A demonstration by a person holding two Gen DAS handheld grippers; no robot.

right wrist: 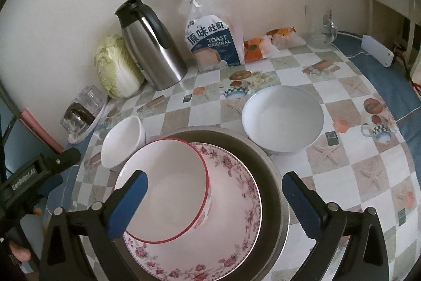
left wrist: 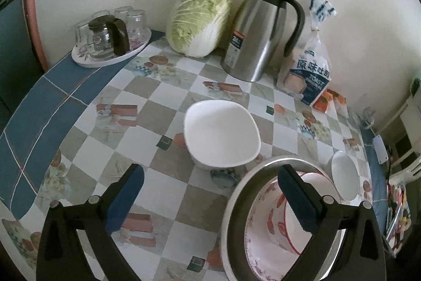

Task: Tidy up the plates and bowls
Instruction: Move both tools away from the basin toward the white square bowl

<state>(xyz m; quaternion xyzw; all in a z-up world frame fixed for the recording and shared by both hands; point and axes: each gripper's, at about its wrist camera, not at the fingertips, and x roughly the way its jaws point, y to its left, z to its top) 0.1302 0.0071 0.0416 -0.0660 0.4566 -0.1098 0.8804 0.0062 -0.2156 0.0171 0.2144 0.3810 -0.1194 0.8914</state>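
- Steel basin (right wrist: 273,170) sits nearest me on the checked tablecloth (right wrist: 368,175), and inside it lies the floral plate (right wrist: 236,215) with the red-rimmed bowl (right wrist: 163,188) nested on top, leaning toward my left.
- My right gripper (right wrist: 215,202) hangs over that stack with its jaws spread wide and nothing pressed between them; its left pad overlaps the red-rimmed bowl in view, but I cannot tell whether it touches.
- My left gripper (left wrist: 210,202) is likewise spread and empty, pointing down at the table between the basin and the small white bowl (left wrist: 222,133).
- Two loose pieces remain, by my reckoning: that small white bowl just left of the basin, and the larger white bowl (right wrist: 282,117) just beyond the basin's far right rim.
- I judge the next step is fetching one of them into the stack.
- For the left side, I would straddle the small bowl's rim with one pad inside and one outside, close gently, and lift straight before swinging over.
- Glazed ware is slippery, so I would keep it level.
- Lowering should be slow, centred on the red-rimmed bowl, since that one already sits off-centre and could rock.
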